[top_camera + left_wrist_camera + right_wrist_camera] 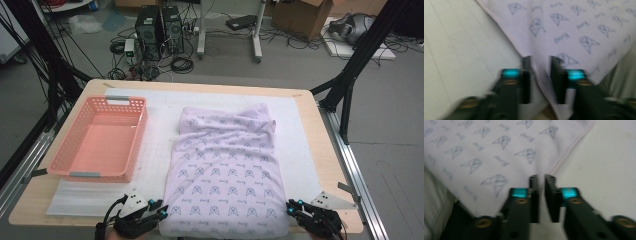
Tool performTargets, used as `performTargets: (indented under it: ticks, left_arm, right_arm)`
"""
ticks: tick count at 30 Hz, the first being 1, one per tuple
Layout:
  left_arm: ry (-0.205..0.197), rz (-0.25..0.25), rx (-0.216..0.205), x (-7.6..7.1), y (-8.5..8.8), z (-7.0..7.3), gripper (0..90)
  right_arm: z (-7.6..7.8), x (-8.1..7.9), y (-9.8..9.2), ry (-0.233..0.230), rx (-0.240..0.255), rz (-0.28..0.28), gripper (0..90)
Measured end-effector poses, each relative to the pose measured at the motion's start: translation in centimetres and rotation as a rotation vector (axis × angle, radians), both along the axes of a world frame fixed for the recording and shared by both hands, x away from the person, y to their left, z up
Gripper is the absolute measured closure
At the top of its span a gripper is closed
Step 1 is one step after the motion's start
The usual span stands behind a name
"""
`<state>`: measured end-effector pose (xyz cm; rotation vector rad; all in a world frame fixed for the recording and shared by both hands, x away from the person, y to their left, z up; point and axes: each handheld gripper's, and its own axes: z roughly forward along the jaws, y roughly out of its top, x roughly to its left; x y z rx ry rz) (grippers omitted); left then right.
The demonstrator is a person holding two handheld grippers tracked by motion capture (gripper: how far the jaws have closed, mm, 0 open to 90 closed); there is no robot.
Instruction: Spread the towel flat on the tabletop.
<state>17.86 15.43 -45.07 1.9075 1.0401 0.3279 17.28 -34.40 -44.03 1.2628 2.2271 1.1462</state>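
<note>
Two tools, left (161,210) & right (292,209), flank the cloth's (225,170) near corners (long axis runs away); jaws apart, nothing clamped.

**Cloth flat on table, tools at near corners**

Lilac printed cloth (225,172) lies spread on white mat (305,135) on the table (327,165), far end rumpled. Left tool (162,210) sits at cloth's near left corner, right tool (291,209) at near right corner, both at table's near edge. Pink basket (75,160) stands left of cloth, apart from it. Floor behind: computer towers (160,30), cables, cardboard box (305,17).
</note>
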Motion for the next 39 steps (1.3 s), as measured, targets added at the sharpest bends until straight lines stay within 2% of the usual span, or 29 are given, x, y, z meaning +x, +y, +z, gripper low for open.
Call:
performTargets:
  ticks: [2,4,7,9,11,12,13,14,15,16,19,22,28,31,32,33,34,36,39]
  left_arm:
    - [-0.018,0.03,-0.022,1.0,0.0,0.3,54.2]
    - [-0.014,0.052,-0.047,2.3,-0.1,0.3,54.1]
    - [0.013,0.051,-0.031,4.2,-0.7,0.0,54.8]
    - [0.029,0.042,-0.012,4.7,-1.4,-0.5,55.2]
    - [0.007,0.047,0.015,4.6,-1.9,-0.4,54.9]
    - [-0.012,0.056,0.037,4.4,-2.2,-0.5,54.9]
    - [-0.039,0.067,0.075,4.1,-2.3,-0.5,58.8]
    - [-0.049,0.069,0.084,3.9,-2.5,-0.5,68.8]
    - [-0.034,0.049,0.072,3.9,-2.4,-0.5,80.7]
    - [-0.038,0.058,0.082,3.8,-2.6,-0.5,87.2]
    - [-0.016,0.065,0.066,3.3,-2.2,-0.3,87.8]
    - [-0.013,0.061,0.046,2.3,-1.4,-0.4,87.8]
    - [-0.002,0.027,0.034,0.1,-0.4,0.1,87.8]
    - [-0.021,0.0,0.025,-0.7,-0.5,0.1,85.8]
    - [-0.03,0.005,0.021,-0.6,-0.6,0.1,77.0]
    - [-0.033,0.016,0.009,-0.3,-0.6,0.2,66.4]
    - [-0.033,0.026,-0.001,0.1,-0.5,0.2,60.6]
    - [-0.034,0.053,-0.013,0.9,-0.5,0.4,58.1]
    - [-0.012,0.065,-0.019,2.5,-0.6,0.1,57.1]
  right_arm:
    - [-0.1,0.6,0.2,-0.01,0.011,-0.025,65.4]
    - [-0.2,1.4,0.6,-0.014,-0.012,-0.044,64.9]
    - [-0.4,2.9,1.0,-0.008,-0.028,-0.07,64.2]
    - [-0.8,3.8,1.3,0.011,-0.045,-0.08,63.6]
    - [-1.0,4.2,1.3,0.007,-0.044,-0.085,66.6]
    - [-1.0,4.2,1.3,0.002,-0.047,-0.093,70.6]
    - [-1.1,4.2,1.3,0.007,-0.039,-0.086,79.6]
    - [-1.1,4.1,1.3,0.005,-0.032,-0.064,86.5]
    - [-1.1,4.0,1.5,0.006,-0.037,-0.064,87.5]
    - [-1.0,3.9,1.6,0.001,-0.05,-0.062,88.0]
    - [-0.9,3.5,1.3,0.014,-0.04,-0.051,88.6]
    - [-0.8,2.6,0.9,0.018,-0.03,-0.033,88.6]
    - [-0.3,0.3,0.1,0.005,-0.016,0.004,88.8]
    - [-0.2,-0.5,-0.2,0.006,-0.014,0.015,88.2]
    - [-0.3,-0.4,-0.2,0.02,-0.007,0.015,84.5]
    - [-0.4,-0.3,-0.1,0.024,-0.003,0.006,72.7]
    - [-0.4,0.0,-0.1,0.026,0.002,-0.009,68.0]
    - [-0.4,0.6,0.1,0.015,0.0,-0.023,64.1]
    - [-0.4,1.8,0.4,0.001,-0.006,-0.059,65.0]
